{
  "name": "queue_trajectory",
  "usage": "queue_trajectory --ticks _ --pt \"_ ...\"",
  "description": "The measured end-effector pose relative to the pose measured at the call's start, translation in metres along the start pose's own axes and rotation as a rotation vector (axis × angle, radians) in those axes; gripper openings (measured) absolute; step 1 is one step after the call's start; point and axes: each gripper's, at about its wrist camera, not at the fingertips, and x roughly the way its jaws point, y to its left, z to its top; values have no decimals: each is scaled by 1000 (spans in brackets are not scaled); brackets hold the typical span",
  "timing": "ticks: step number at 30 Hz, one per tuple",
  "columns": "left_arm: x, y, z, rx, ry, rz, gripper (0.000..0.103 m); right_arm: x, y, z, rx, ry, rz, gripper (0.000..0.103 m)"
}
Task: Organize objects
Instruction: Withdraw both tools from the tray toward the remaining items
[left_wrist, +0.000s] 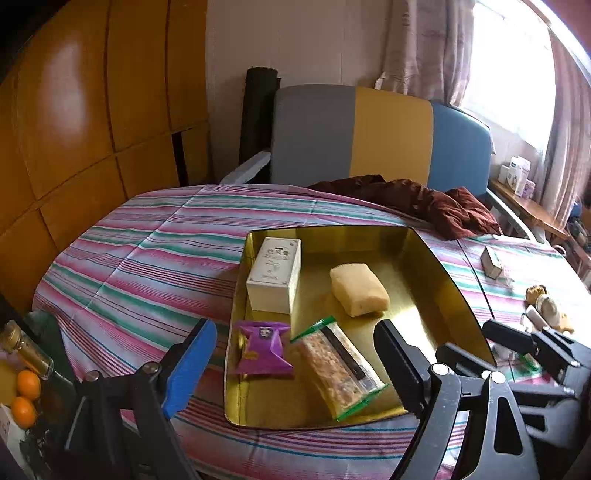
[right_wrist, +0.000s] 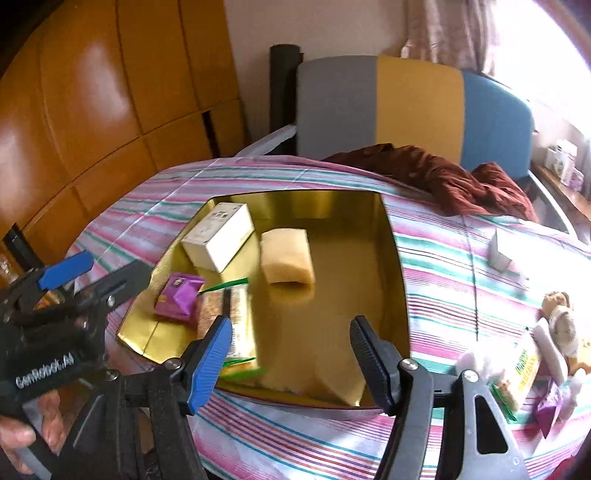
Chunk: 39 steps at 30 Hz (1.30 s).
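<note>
A gold tray (left_wrist: 436, 280) (right_wrist: 391, 266) sits on the striped tablecloth. In it lie a white box (left_wrist: 275, 273) (right_wrist: 218, 234), a yellow sponge cake (left_wrist: 358, 290) (right_wrist: 286, 254), a purple snack packet (left_wrist: 264, 347) (right_wrist: 179, 295) and a clear-wrapped cereal bar (left_wrist: 340, 369) (right_wrist: 236, 325). My left gripper (left_wrist: 295, 365) is open and empty over the tray's near left edge. My right gripper (right_wrist: 291, 350) is open and empty over the tray's near edge. Loose snacks (right_wrist: 524, 369) and a small grey box (right_wrist: 500, 251) (left_wrist: 491, 260) lie right of the tray.
A dark red cloth (left_wrist: 417, 203) lies at the table's far side before a grey, yellow and blue chair (left_wrist: 369, 133). A bottle (left_wrist: 26, 350) and oranges (left_wrist: 26, 398) stand at the left. Wooden cabinets (left_wrist: 92, 110) line the left wall.
</note>
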Motion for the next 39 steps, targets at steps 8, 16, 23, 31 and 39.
queue_trajectory --ticks 8,16,23,31,39 --pt "-2 -13 -2 38 -7 -3 88 -2 -22 -3 58 -8 -33 68" --pt "-1 -22 -4 67 -4 -24 88 0 -42 -9 102 4 -64 69" --pt "1 -40 -4 113 4 -65 88 1 -65 -14 157 23 -93 69" --pt "6 -56 0 158 11 -91 88 -4 -114 -17 240 65 -125 69" --pt "11 -77 6 215 18 -128 88 -17 -187 -4 314 81 -203 69"
